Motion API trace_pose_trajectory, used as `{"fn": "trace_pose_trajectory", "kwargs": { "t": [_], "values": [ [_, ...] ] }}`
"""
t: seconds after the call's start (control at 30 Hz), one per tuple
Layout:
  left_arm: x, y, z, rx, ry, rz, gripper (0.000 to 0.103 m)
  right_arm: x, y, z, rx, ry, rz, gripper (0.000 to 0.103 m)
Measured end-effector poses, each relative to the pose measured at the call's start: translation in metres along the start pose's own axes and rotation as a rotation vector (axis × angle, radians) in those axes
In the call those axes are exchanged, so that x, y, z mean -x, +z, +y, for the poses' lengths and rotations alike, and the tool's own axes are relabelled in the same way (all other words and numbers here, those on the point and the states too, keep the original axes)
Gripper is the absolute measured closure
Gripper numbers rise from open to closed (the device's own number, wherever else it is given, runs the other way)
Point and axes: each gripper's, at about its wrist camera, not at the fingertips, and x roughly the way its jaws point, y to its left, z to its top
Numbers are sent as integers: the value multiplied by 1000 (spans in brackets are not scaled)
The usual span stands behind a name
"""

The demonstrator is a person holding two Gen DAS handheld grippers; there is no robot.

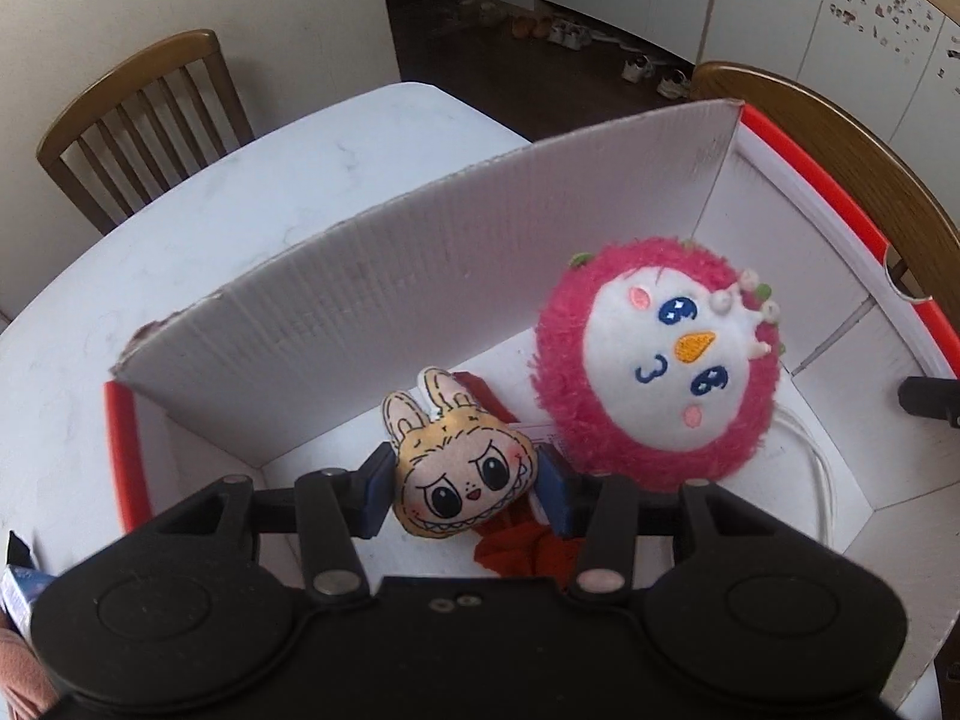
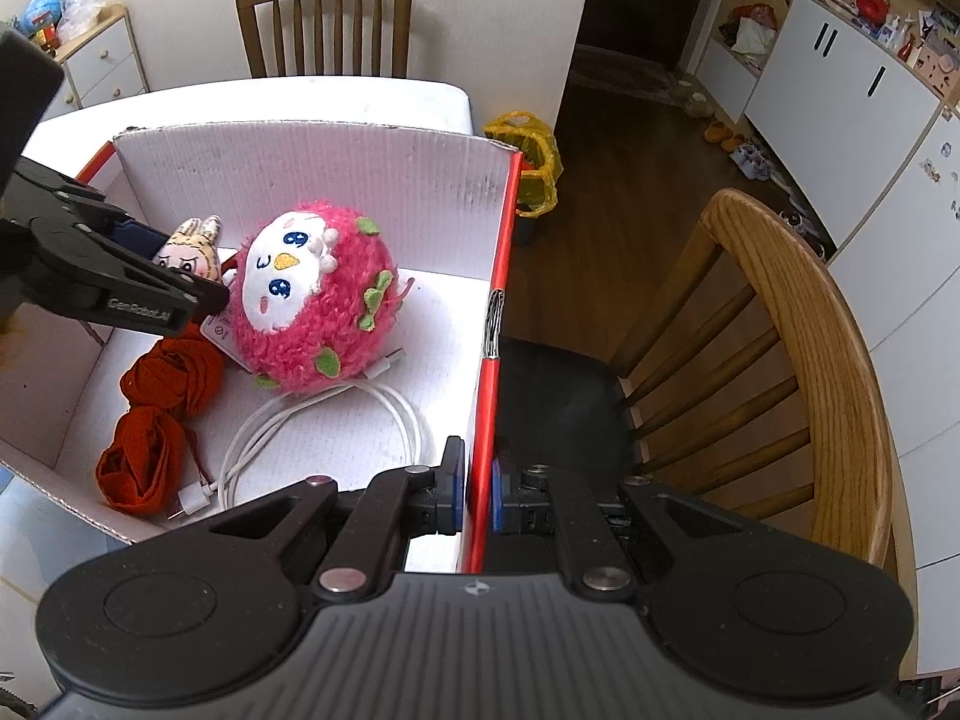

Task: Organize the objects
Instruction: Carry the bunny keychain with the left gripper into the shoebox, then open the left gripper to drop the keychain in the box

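My left gripper (image 1: 465, 489) is shut on a small tan bunny-eared plush (image 1: 459, 468) and holds it inside the white cardboard box (image 1: 372, 276) with red outer walls. The plush also shows in the right wrist view (image 2: 189, 246), behind the left gripper (image 2: 180, 294). A round pink fluffy plush (image 1: 654, 366) with a white face sits in the box beside it and shows in the right wrist view (image 2: 318, 300). My right gripper (image 2: 477, 495) is shut on the box's right wall (image 2: 495, 324).
A red cloth (image 2: 156, 414) and a coiled white cable (image 2: 336, 438) lie on the box floor. The box stands on a white table (image 1: 240, 192). Wooden chairs stand at the far side (image 2: 324, 18) and right (image 2: 798, 360). A yellow bag (image 2: 531, 150) is on the floor.
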Motion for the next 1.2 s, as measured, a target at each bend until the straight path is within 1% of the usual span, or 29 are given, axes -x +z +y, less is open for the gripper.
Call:
{"fn": "trace_pose_trajectory", "kwargs": {
  "t": [0.2, 0.4, 0.47, 0.53, 0.67, 0.73, 0.8, 1.07, 1.2],
  "values": [
    [-7, -4, -2, -17, -5, 21, 56, -1, 3, -4, -9, 1, 3, 95],
    [-6, -8, -1, -17, 0, 24, 53, -2, 3, -7, -12, 1, 6, 95],
    [-7, -4, -1, -20, 6, 20, 48, -2, 4, -5, -9, -2, 7, 95],
    [-4, -6, 0, -17, 6, 6, 41, 0, 2, -6, -9, -2, 7, 95],
    [6, -9, 5, 5, 2, -14, 38, 1, 1, -7, -7, -3, 6, 95],
    [15, -12, 6, 15, 1, -30, 32, 2, 2, -6, -7, -4, 7, 95],
    [24, -12, 10, 23, -2, -47, 30, 2, 3, -7, -4, -5, 7, 95],
    [61, -20, 21, 61, -18, -125, 27, 5, 2, -10, 6, -10, 8, 95],
    [78, -23, 23, 94, -22, -167, 26, 10, -6, -9, 13, -13, 9, 95]
  ]
}}
